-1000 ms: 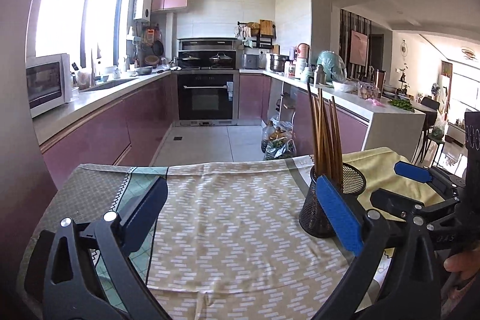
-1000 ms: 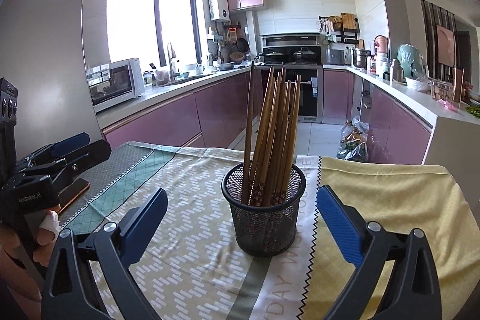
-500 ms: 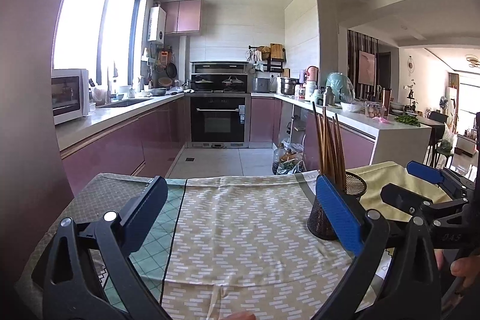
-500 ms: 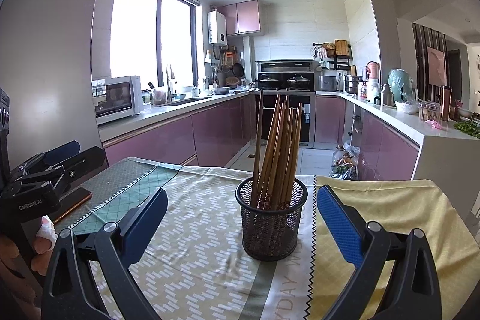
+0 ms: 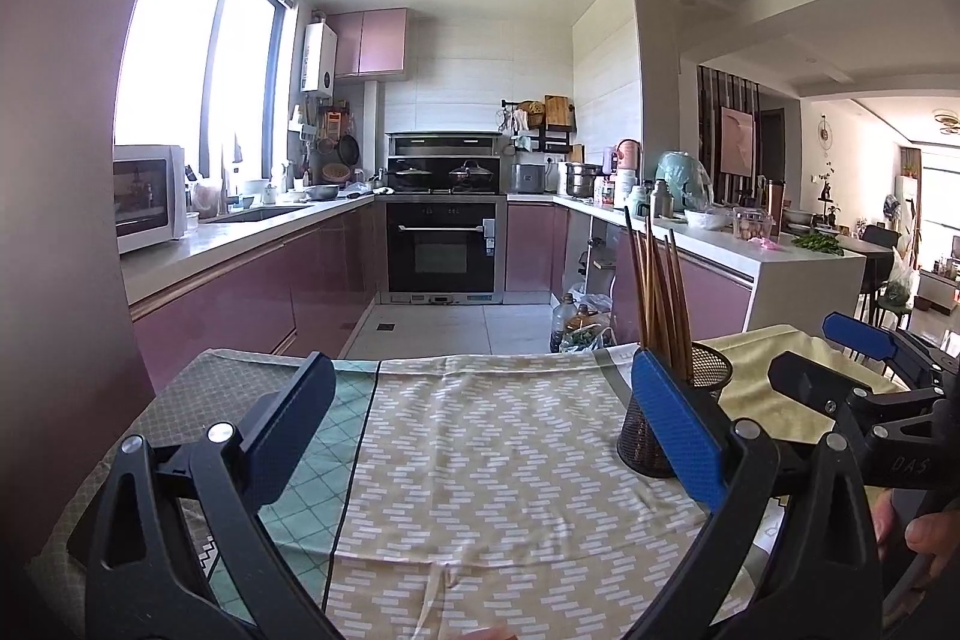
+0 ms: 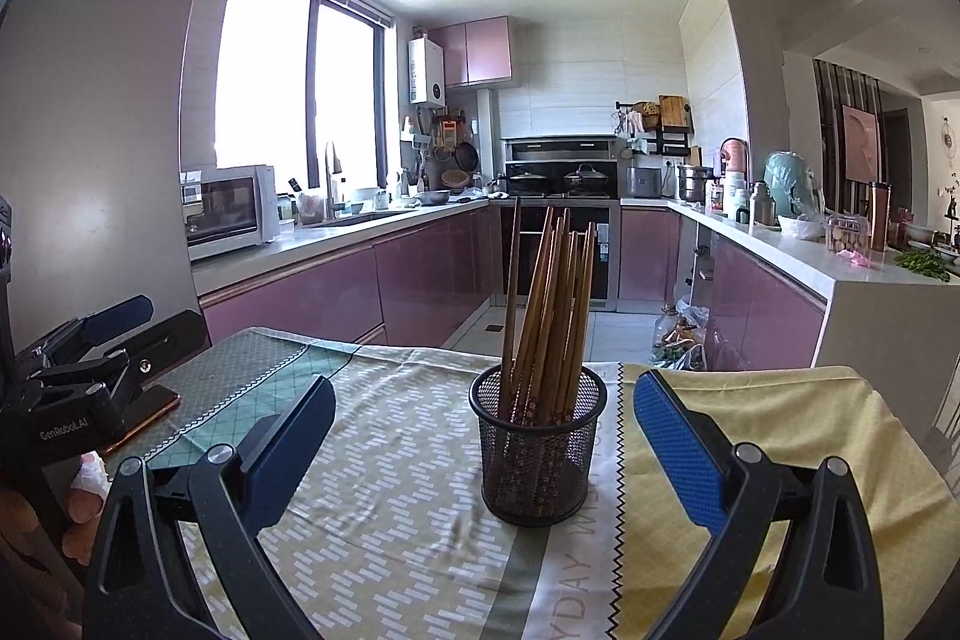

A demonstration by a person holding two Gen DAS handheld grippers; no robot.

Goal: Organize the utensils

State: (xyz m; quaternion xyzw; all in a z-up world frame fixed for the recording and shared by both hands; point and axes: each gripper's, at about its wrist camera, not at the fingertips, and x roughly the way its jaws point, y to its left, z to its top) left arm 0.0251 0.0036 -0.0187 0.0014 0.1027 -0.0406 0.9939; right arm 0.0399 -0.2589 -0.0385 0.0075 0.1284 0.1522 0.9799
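Both grippers were spread wide and held nothing: the right gripper [image 6: 480, 436] faced the mesh cup [image 6: 537, 451], and the left gripper [image 5: 480, 430] hung over the tablecloth [image 5: 480, 460]. Wooden chopsticks [image 6: 549, 304] stood leaning inside the cup. They looked light, stiff and a bit slippery, so a pinch near the tops seemed best. Their bottom ends were hard to see through the mesh.
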